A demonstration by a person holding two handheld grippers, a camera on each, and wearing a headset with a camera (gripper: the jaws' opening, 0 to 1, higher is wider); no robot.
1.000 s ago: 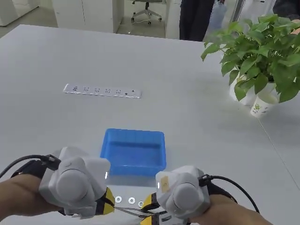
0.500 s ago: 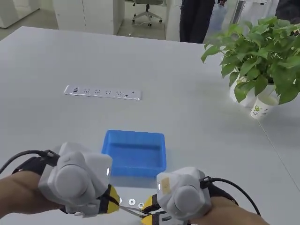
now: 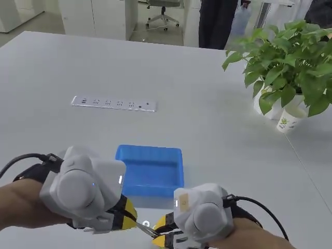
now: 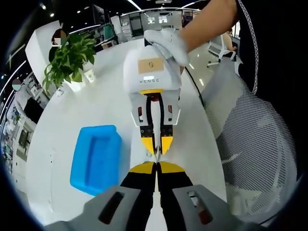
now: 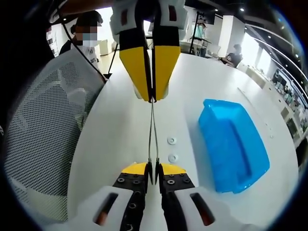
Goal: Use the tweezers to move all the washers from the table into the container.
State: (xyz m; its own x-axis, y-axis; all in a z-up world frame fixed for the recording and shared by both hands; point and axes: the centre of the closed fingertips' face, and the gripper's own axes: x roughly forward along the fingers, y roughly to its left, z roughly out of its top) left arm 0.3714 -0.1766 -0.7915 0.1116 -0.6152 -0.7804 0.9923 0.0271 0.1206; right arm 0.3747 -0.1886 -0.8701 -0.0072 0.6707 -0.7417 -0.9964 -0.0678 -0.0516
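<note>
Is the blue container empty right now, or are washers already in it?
Empty: the blue container has a bare floor in the right gripper view; two washers lie outside, beside it.

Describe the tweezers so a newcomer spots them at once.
Start at the blue container on the white table; on its near side the left gripper and right gripper point at each other. The tweezers are the thin metal strip bridging their yellow jaws, unlike the round washers beside it.

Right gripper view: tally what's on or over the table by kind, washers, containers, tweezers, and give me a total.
washers: 2
blue container: 1
tweezers: 1
Total: 4
</note>
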